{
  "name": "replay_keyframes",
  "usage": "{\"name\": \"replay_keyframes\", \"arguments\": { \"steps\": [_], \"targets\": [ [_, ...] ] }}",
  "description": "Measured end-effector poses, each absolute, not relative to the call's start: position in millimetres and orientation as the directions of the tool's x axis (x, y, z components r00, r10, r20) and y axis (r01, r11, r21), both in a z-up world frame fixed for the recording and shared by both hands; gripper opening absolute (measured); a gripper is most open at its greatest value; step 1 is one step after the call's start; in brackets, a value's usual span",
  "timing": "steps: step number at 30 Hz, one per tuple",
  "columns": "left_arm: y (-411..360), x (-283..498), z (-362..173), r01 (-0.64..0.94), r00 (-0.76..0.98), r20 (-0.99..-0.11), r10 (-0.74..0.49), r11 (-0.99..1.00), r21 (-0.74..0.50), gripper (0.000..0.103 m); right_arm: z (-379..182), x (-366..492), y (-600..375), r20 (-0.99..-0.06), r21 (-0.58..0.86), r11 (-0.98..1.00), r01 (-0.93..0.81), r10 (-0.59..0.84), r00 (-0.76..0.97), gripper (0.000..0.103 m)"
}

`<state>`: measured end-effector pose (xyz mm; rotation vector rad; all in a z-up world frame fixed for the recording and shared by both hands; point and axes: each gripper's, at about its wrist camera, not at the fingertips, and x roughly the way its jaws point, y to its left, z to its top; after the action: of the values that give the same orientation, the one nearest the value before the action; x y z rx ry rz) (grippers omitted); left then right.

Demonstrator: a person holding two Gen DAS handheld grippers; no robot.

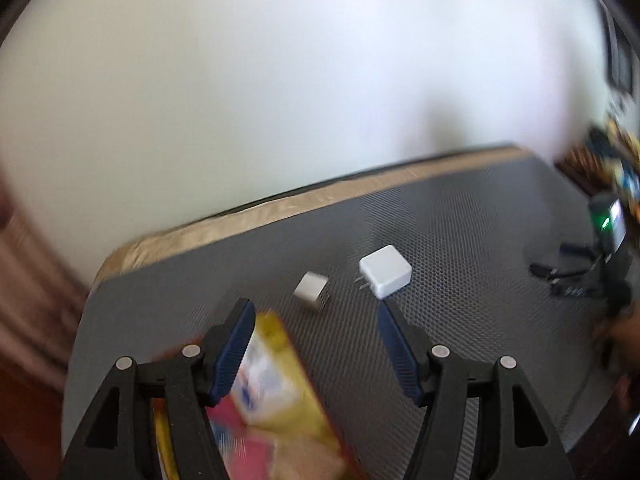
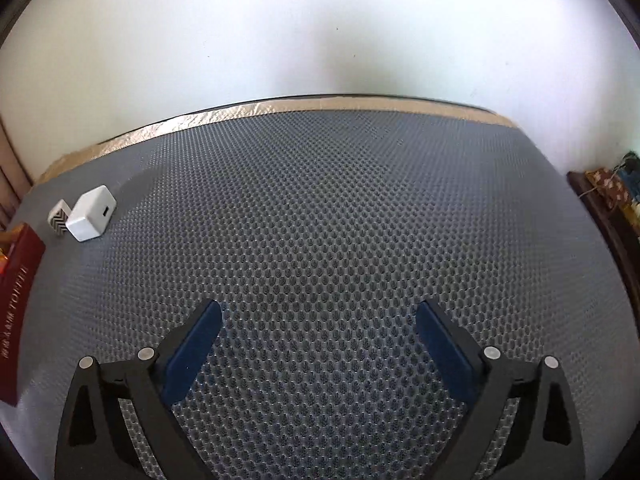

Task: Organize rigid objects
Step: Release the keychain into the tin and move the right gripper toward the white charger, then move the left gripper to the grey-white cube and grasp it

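Left tongs (image 1: 316, 312) spread apart, gripping nothing; yellow-and-red box (image 1: 280, 400) lies between the fingers, blurred. Right tongs (image 2: 320, 312) released above grey mesh counter (image 2: 340, 220). White charger (image 2: 91, 213) touches small patterned block (image 2: 59, 217).

Left wrist view: heavy motion blur, worst on the yellow-red box (image 1: 280, 400) and toward the frame edges beyond the white charger (image 1: 385, 271). Right wrist view: sharp, mat (image 2: 320, 220) weave crisp. Diffuse bright light; soft shadow on wall (image 2: 332, 52) above mat. Fisheye bends the edges, dark vignette corners.
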<state>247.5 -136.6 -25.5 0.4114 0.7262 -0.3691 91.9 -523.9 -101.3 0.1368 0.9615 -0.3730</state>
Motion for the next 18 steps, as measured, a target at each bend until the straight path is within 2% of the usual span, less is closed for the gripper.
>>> {"name": "replay_keyframes", "arguments": {
  "steps": [8, 18],
  "targets": [
    [-164, 331, -78, 0.614, 0.537, -0.826, -0.173, 0.751, 0.242, 0.065, -97, 78, -527, -0.813, 0.006, 0.934, 0.358, -0.204, 0.545, 0.097],
    [-158, 374, -113, 0.642, 0.463, -0.877, -0.125, 0.730, 0.236, 0.065, -95, 77, -535, -0.818, 0.017, 0.941, 0.339, -0.182, 0.546, 0.098]
  ]
}}
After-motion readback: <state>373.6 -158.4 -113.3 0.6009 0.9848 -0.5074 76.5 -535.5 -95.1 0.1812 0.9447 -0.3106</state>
